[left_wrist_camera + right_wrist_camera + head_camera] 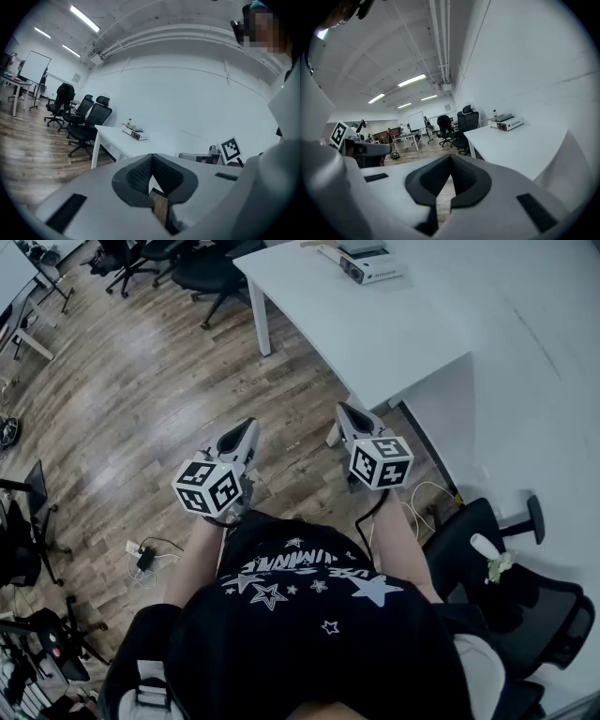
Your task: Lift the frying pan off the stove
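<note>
Frying pan and stove nowhere in view; left gripper [246, 431] and right gripper [348, 415] have fingers clenched empty, so nothing's started.

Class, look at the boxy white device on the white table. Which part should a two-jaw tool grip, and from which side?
Likely across the short width of the white device, coming down from above. It lies flat and low on the white table, so both long sides stand free, while a sideways approach might scrape the tabletop.
</note>
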`<control>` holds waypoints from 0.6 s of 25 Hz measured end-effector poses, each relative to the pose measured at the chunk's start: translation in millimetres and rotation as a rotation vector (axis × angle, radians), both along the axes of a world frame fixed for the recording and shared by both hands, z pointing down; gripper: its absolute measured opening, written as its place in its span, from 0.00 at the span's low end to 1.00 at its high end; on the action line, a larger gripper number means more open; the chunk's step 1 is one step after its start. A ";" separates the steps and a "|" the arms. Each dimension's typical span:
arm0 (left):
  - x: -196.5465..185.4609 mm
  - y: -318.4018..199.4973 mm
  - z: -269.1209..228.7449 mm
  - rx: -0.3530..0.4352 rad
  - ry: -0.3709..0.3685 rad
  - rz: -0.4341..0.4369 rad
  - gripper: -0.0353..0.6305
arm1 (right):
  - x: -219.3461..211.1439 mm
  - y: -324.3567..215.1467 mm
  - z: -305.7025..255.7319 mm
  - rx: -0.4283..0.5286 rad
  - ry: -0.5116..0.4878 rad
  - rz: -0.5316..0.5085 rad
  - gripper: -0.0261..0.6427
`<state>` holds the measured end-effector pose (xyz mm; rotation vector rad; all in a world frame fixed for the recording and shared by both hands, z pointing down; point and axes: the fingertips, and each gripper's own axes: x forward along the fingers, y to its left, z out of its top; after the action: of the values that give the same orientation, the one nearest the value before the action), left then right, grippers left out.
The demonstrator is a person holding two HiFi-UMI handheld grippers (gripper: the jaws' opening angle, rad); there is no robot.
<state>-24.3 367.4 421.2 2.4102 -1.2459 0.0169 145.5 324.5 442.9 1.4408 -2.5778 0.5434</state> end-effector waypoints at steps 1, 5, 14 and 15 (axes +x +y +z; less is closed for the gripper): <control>0.6 1.5 0.5 -0.003 0.003 -0.001 0.06 | 0.2 1.4 1.0 -0.002 0.001 -0.002 0.05; 1.4 4.2 2.1 -0.009 0.006 -0.008 0.06 | 2.5 3.6 4.4 -0.010 -0.001 -0.004 0.05; 0.8 -4.2 4.0 -0.016 -0.004 -0.017 0.06 | 4.1 -0.7 8.9 -0.012 -0.005 -0.003 0.05; 1.6 -4.2 5.3 -0.021 -0.005 -0.017 0.06 | 3.8 -0.2 9.1 -0.008 -0.012 -0.007 0.05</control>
<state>-22.8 363.2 426.5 2.3834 -1.2619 0.0304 149.4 324.3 452.0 1.4298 -2.5858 0.5634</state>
